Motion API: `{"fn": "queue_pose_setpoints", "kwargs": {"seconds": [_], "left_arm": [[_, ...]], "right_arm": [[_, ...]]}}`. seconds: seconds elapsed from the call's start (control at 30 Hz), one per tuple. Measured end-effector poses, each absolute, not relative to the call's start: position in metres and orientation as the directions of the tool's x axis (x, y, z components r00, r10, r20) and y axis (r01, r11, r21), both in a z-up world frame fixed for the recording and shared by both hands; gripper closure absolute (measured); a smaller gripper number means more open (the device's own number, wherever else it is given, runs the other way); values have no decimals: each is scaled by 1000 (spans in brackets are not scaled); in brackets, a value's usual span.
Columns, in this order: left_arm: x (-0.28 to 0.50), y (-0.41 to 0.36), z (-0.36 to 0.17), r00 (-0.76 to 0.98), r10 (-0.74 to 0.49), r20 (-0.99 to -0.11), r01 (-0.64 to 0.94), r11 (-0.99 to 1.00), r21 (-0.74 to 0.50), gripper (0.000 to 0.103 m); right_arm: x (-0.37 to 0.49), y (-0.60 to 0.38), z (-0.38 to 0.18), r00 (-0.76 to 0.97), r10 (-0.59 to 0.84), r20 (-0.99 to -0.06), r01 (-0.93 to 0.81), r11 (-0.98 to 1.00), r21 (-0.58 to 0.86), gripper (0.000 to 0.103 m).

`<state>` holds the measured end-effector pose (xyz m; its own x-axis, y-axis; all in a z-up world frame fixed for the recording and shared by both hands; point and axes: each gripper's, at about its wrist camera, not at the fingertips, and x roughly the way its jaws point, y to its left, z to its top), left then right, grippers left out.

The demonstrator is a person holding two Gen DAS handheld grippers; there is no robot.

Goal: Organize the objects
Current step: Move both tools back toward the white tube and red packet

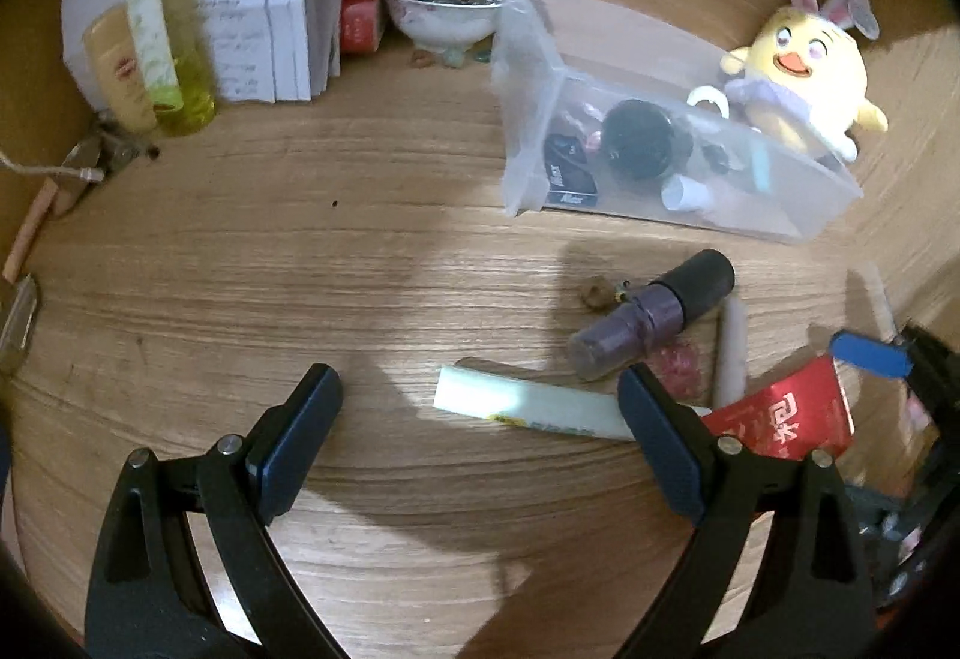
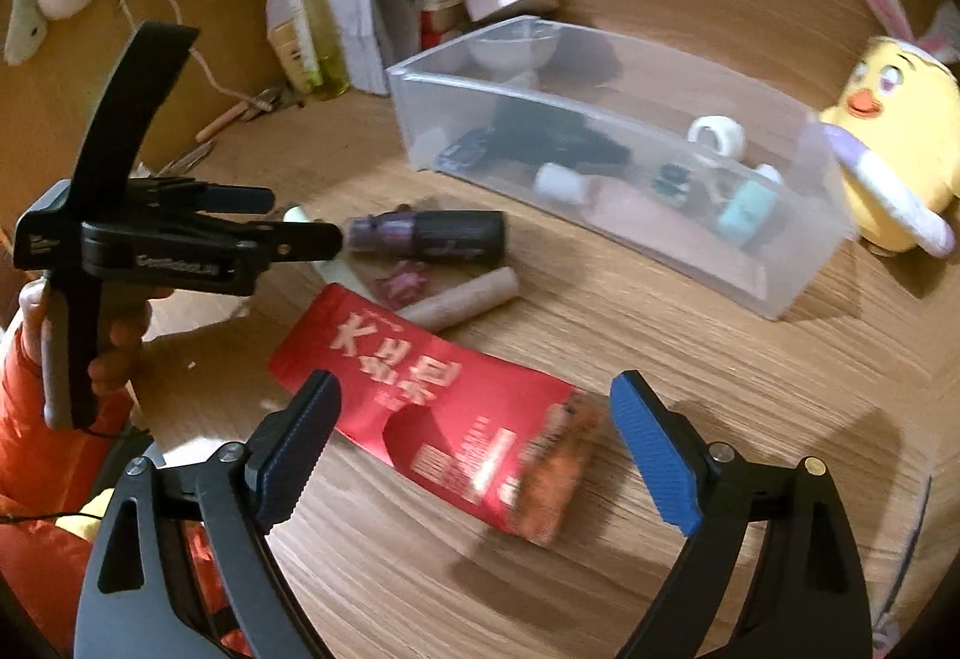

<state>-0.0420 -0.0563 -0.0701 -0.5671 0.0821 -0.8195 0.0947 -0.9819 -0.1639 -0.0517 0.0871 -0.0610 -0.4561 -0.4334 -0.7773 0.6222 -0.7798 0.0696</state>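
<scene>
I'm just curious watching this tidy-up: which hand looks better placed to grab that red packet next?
Right, probably. The right gripper hangs open directly over the red packet, while the left gripper faces the white tube.

White Chinese characters on red packet (image 2: 432, 413), other labels blurred

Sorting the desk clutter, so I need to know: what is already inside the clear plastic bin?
Inside the clear plastic bin: a black round item, a white tape roll, a teal item, a dark box and a white cap. Anything beneath them is hidden.
</scene>
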Motion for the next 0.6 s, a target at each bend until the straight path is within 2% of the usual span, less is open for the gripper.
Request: {"fn": "queue_pose_setpoints", "kwargs": {"seconds": [0.3, 0.43, 0.6], "left_arm": [[-46, -55, -65, -569, 134, -812, 69, -976, -209, 9], [-49, -40, -70, -557, 96, -825, 48, -988, -147, 9], [-44, -38, -71, -551, 91, -830, 27, -992, -127, 9]], "right_arm": [[-52, 70, -66, -443, -416, -795, 672, -741, 13, 12], [-49, 71, -69, -477, -361, -801, 665, -745, -60, 12], [-47, 76, -70, -515, -310, -799, 644, -755, -122, 12]]}}
